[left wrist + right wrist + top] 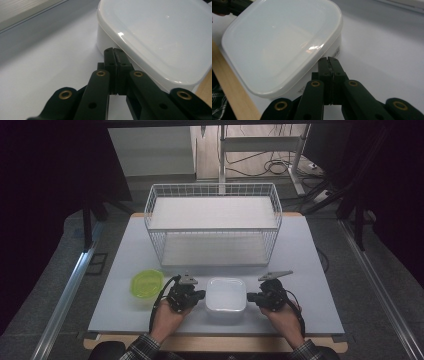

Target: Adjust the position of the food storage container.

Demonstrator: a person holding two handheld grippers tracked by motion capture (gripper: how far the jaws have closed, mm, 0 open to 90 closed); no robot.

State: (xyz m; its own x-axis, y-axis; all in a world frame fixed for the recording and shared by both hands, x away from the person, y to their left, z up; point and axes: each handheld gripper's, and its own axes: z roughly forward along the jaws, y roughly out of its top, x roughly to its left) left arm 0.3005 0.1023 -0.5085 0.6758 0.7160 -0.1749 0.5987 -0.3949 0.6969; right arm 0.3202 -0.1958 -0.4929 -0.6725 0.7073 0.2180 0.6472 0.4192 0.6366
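Observation:
A white lidded plastic container sits near the table's front edge, between my two grippers. My left gripper is at its left side, jaws shut with nothing between them; in the left gripper view the shut tips reach the container just under the lid's rim. My right gripper is at the container's right side, also shut and empty; in the right gripper view its tips sit against the container wall below the lid.
A white wire basket rack with two shelves stands behind the container. A yellow-green round lid or bowl lies left of my left gripper. The grey table top ends in a wooden front edge.

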